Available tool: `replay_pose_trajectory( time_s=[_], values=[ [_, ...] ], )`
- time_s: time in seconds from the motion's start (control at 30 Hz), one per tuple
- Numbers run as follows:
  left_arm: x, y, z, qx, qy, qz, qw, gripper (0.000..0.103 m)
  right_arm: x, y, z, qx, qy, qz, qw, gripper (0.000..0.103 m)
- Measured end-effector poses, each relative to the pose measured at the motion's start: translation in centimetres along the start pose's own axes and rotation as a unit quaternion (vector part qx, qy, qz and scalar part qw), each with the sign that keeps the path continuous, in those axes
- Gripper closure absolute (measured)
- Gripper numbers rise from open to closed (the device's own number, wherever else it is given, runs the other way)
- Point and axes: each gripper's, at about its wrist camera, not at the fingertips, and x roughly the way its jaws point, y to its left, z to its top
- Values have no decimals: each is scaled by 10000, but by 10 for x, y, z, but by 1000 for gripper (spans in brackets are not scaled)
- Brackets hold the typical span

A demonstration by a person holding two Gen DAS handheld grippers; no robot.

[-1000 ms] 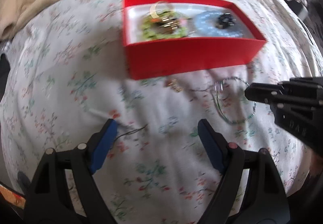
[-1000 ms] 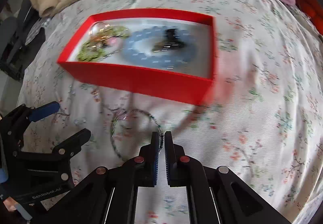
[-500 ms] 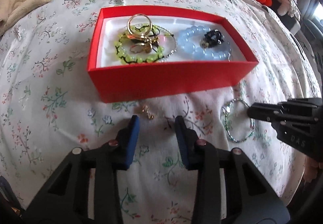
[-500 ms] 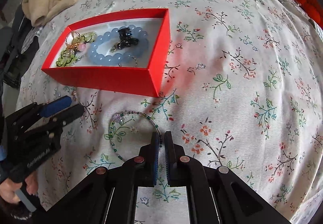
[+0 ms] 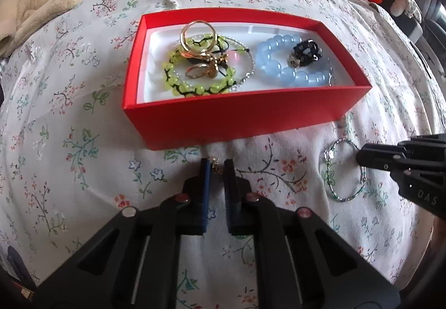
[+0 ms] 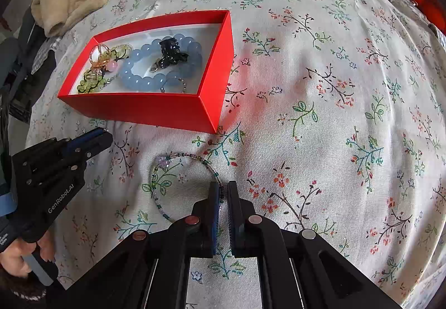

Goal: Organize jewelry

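The left gripper (image 5: 216, 165) points steeply down at the flowered bedcover (image 5: 83, 119), just before the red box (image 5: 239, 116). Its jaws are closing, now narrow, around a small gold charm (image 5: 216, 163). To the right, the right gripper (image 6: 222, 192) also tilts steeply down, its jaws clamped on the thin beaded bracelet (image 6: 178, 161) lying beside the box.
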Motion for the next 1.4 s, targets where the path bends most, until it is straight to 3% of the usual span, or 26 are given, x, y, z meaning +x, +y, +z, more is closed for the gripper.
replay_pose_trajectory(
  time_s=[0.1, 0.4, 0.6, 0.63, 0.7, 0.73, 0.77, 0.97, 1.2, 1.23, 1.27, 1.37, 1.4],
  values=[
    [-2, 2, -1, 0, 90, -49, 9999, 99, -1, 4, 4, 33, -15, 25, 10000, 98],
    [-16, 13, -4, -258, 271, -320, 9988, 99, -28, -6, 4, 122, -260, 243, 9993, 98],
    [-28, 22, -7, -456, 269, -573, 9970, 99, -28, -1, 0, 185, -206, 317, 9991, 85],
    [-29, 23, -7, -465, 261, -581, 9969, 99, -26, 1, 0, 183, -164, 263, 9994, 78],
    [-30, 26, -6, -493, 256, -595, 9967, 99, -22, 1, -4, 202, -120, 213, 9995, 49],
    [-31, 27, -6, -512, 257, -609, 9965, 99, -22, 1, -4, 233, -141, 207, 9994, 23],
    [-31, 28, -7, -536, 261, -631, 9962, 99, -24, 2, -5, 251, -233, 204, 9992, 21],
    [-32, 36, -6, -670, 281, -738, 9946, 99, -14, 19, -3, 44, -123, 239, 9996, 21],
    [-31, 40, -3, -771, 313, -818, 9932, 99, 10, 42, -5, -361, 23, -176, 9992, 21],
    [-31, 40, -3, -778, 309, -831, 9930, 99, 11, 44, -5, -410, 8, -250, 9988, 25],
    [-32, 40, -2, -781, 306, -847, 9929, 99, 11, 47, -4, -446, -5, -293, 9986, 40],
    [-34, 41, 0, -810, 292, -907, 9921, 99, 11, 51, 0, -417, 3, -310, 9987, 58],
    [-35, 41, 0, -831, 288, -940, 9917, 99, 10, 51, 1, -392, -7, -315, 9987, 70]
  ],
)
